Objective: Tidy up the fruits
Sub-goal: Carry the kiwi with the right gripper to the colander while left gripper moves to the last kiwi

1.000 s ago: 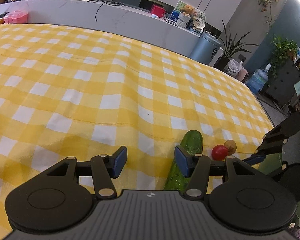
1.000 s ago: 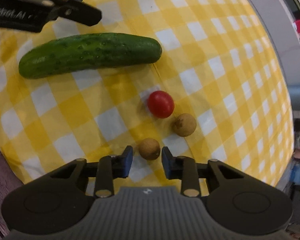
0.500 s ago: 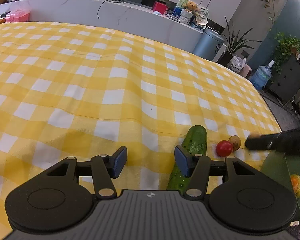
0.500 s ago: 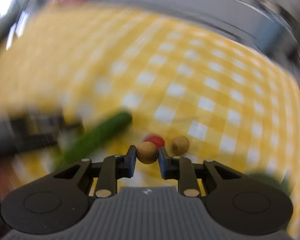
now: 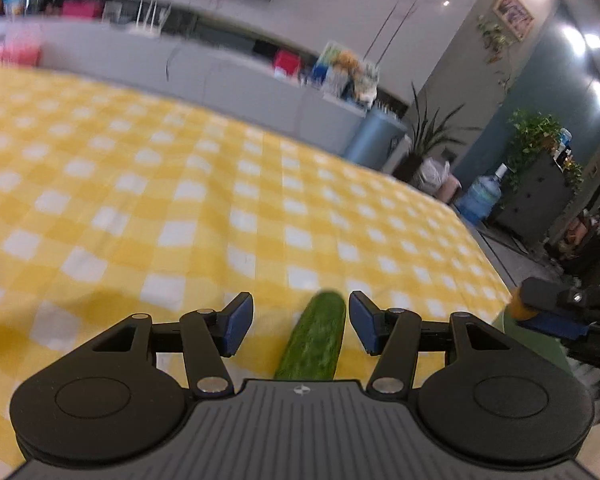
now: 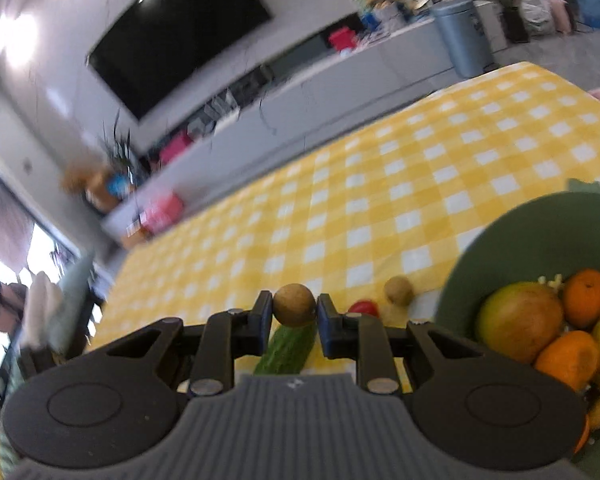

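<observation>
My right gripper (image 6: 294, 314) is shut on a small round brown fruit (image 6: 294, 305) and holds it above the yellow checked tablecloth (image 6: 380, 200). Below it lie a green cucumber (image 6: 288, 350), a red tomato (image 6: 364, 307) and another brown fruit (image 6: 398, 290). A green bowl (image 6: 540, 236) at the right holds a mango (image 6: 518, 322), oranges (image 6: 586, 298) and other fruit. My left gripper (image 5: 301, 326) is open, with the cucumber (image 5: 316, 338) lying between its fingers on the cloth. The right gripper (image 5: 556, 312) shows at the right edge of the left wrist view.
The table's far edge meets a grey counter (image 5: 220, 76) with boxes. A blue bin (image 5: 374, 138), plants (image 5: 432, 136) and a water bottle (image 5: 482, 196) stand on the floor beyond the table's right side. A large dark screen (image 6: 180, 36) hangs on the wall.
My right gripper closed on the brown fruit, lifted it and swung toward the bowl. My left gripper moved right so the cucumber now lies between its open fingers.
</observation>
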### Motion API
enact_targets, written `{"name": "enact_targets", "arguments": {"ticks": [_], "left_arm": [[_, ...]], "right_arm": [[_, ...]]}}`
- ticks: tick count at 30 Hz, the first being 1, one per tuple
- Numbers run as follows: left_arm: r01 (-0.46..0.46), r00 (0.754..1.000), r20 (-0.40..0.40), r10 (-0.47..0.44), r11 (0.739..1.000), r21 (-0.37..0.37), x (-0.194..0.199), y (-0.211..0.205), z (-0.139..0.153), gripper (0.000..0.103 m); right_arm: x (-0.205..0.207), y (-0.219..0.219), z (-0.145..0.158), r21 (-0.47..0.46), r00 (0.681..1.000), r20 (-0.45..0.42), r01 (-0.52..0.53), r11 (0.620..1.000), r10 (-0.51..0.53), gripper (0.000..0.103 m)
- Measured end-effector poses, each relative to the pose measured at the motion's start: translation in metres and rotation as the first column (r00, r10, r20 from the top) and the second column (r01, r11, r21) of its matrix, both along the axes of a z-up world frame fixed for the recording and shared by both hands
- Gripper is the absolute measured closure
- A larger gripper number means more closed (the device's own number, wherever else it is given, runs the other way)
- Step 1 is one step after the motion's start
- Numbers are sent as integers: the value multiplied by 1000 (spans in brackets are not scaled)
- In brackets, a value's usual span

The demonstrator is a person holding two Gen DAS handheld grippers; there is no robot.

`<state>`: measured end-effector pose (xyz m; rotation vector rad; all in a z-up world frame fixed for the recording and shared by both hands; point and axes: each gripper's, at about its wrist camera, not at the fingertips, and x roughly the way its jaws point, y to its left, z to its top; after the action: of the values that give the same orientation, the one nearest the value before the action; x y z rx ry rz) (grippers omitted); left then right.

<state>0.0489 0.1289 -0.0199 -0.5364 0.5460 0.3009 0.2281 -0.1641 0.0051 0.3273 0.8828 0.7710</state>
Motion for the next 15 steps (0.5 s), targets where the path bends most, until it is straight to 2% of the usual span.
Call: {"name": "enact_targets", "arguments": {"ticks": [3,7,9,12,15], "left_arm": [[14,999,31,-17,995,98,0,-15,5,39],[122,988,80,-130,988,99,3,-33,7,39],[188,975,90,-203,970,153,7,-50,10,39],[254,960,55,-274,937,238,21,-71,13,39],[324,942,-4,-335,909,262,42,-85,10,39]], "right_arm": [[-1,-21,6,54,999,8,52,997,-52,83],[0,-49,4,142,998,19,59,988,-62,83],[5,-63,0,191,997,2,69,979,-71,83],[6,-80,-2,239,996,-9,90,967,-91,83],[7,-90,0,291,996,11,77,954,-84,83]]}}
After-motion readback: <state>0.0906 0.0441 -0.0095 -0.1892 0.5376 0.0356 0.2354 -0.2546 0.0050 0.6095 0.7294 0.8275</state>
